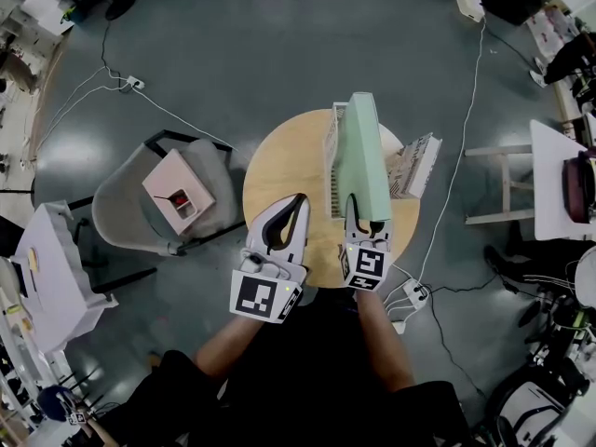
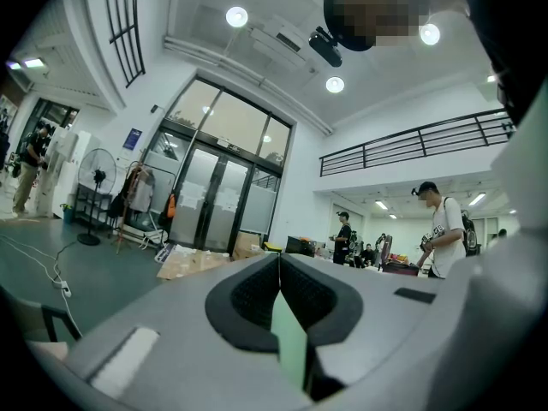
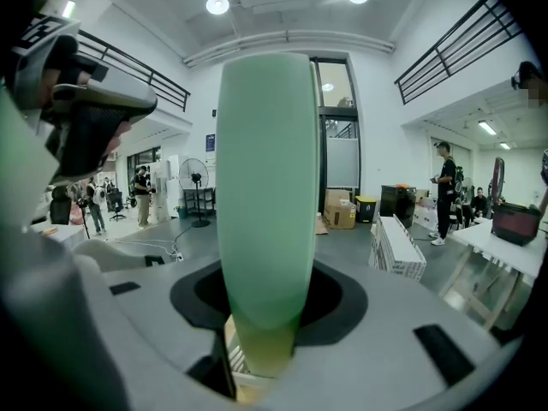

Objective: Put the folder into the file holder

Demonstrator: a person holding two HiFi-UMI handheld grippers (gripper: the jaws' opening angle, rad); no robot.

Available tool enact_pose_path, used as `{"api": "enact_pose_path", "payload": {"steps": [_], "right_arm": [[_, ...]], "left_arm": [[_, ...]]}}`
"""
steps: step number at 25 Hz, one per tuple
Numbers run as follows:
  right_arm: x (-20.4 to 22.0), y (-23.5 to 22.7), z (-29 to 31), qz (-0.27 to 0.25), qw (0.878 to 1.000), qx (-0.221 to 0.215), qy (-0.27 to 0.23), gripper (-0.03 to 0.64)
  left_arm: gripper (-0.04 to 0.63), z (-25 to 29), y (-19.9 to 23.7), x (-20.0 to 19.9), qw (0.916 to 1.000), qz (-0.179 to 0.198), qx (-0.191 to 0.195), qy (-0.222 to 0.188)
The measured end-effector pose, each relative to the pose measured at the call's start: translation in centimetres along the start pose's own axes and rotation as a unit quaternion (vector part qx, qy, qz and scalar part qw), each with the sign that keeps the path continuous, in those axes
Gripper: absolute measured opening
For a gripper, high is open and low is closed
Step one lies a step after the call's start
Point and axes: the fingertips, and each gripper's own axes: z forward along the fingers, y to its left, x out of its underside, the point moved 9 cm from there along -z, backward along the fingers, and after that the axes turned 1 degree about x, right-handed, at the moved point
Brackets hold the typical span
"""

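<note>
Far left, on the floor: grey chair (image 1: 126, 203), a pinkish box (image 1: 177, 192) lying on its seat.

Left gripper (image 1: 298, 200) is held over the near left edge of the round wooden desk (image 1: 279, 166). Its jaws are pressed together at the tips, as seen in the left gripper view (image 2: 279, 257). A thin pale green strip shows in the slit lower down; what it is cannot be told. No object is touched by this gripper.

Centre of desk: white file holder (image 1: 333, 156), with upright dividers. The green folder (image 1: 361, 156) is held on edge directly over the holder's right part, its length running away from the person. Whether its lower edge is already between the dividers cannot be told. In the right gripper view the folder (image 3: 264, 187) fills the middle as a tall green band, and white slats of the holder (image 3: 235, 358) are seen just beneath it.

Right gripper (image 1: 361, 223) is just beside the left one. Its jaws are closed on the folder's near end, one pad on each face (image 3: 267, 302).

Right edge of desk: a second white rack (image 1: 414, 166), near the file holder but apart from it.
</note>
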Motion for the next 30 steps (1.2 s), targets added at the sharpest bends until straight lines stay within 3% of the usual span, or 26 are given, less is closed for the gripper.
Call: {"api": "enact_pose_path", "payload": {"steps": [30], "right_arm": [[2.3,0.2,1.5,-0.011,0.998,-0.011,0.067,0.153]], "left_arm": [[0.008,0.0,0.4,0.5,0.9999,-0.005,-0.007,0.005]]}}
